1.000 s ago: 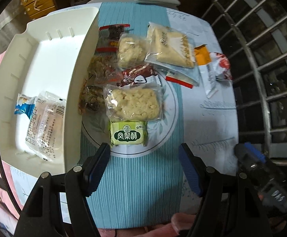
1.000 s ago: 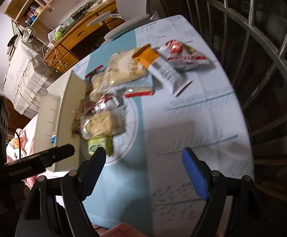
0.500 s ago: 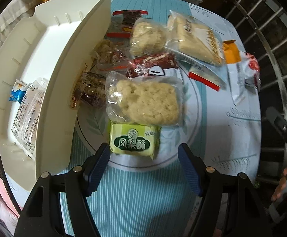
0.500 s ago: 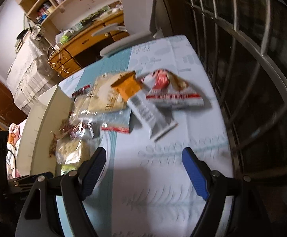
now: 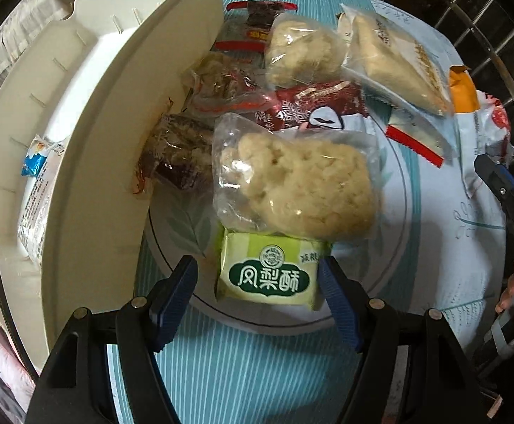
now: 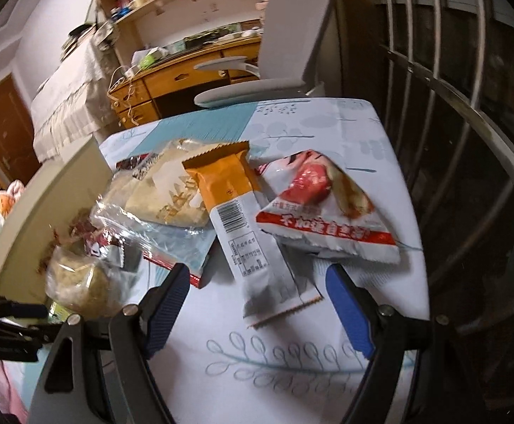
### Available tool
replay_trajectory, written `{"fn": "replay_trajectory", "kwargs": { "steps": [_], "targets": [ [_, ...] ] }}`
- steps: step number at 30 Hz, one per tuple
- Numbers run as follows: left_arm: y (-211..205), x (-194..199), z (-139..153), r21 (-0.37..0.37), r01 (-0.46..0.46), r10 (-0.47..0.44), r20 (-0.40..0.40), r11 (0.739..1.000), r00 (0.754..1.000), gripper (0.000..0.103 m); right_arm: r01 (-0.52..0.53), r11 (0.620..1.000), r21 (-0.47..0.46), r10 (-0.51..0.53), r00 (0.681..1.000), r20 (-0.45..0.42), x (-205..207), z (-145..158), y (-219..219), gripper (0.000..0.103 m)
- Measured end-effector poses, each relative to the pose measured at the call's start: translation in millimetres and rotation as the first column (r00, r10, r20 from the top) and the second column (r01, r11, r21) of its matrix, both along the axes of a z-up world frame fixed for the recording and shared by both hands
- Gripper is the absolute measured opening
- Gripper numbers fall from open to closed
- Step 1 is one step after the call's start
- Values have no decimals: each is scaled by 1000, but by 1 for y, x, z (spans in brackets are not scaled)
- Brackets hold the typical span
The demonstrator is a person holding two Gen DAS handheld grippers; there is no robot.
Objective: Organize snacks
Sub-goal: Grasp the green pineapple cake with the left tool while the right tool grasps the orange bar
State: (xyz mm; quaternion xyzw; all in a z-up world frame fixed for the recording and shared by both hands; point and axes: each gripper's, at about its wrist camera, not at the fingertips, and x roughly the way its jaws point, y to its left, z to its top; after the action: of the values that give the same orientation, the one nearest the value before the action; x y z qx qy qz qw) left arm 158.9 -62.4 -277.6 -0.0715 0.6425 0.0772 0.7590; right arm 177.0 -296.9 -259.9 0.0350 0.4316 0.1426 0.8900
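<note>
A green pastry packet point(image 5: 269, 272) lies on the plate's point(image 5: 395, 247) near rim, between the fingers of my left gripper point(image 5: 257, 282), which points straight down and is open. Behind it a puffed rice cake in a clear bag point(image 5: 299, 190) leans on more snacks. In the right wrist view my right gripper point(image 6: 257, 304) is open, low over the tablecloth. The near end of an orange-and-white stick packet point(image 6: 235, 219) reaches between its fingers without touching them. A red-and-white triangular packet point(image 6: 324, 212) lies just right of the stick.
A white bin point(image 5: 91, 141) stands left of the plate, holding a clear packet point(image 5: 36, 208) and a small blue one. Metal window bars point(image 6: 469, 141) run along the table's right side. A grey chair point(image 6: 292, 53) and wooden desk stand beyond the far edge.
The left gripper came down over the plate, so the green packet now sits between its fingers. The right gripper swung right and lower, onto the stick packet and triangular packet.
</note>
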Motion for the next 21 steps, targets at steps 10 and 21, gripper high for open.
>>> {"fn": "replay_trajectory", "kwargs": {
  "steps": [10, 21],
  "targets": [
    [3, 11, -17, -17, 9, -9, 0, 1000, 1000, 70, -57, 998, -16, 57, 998, 2, 8, -21, 11, 72],
    [4, 11, -14, 14, 42, -43, 35, 999, 998, 63, -128, 990, -62, 129, 992, 1, 9, -21, 24, 46]
  ]
}}
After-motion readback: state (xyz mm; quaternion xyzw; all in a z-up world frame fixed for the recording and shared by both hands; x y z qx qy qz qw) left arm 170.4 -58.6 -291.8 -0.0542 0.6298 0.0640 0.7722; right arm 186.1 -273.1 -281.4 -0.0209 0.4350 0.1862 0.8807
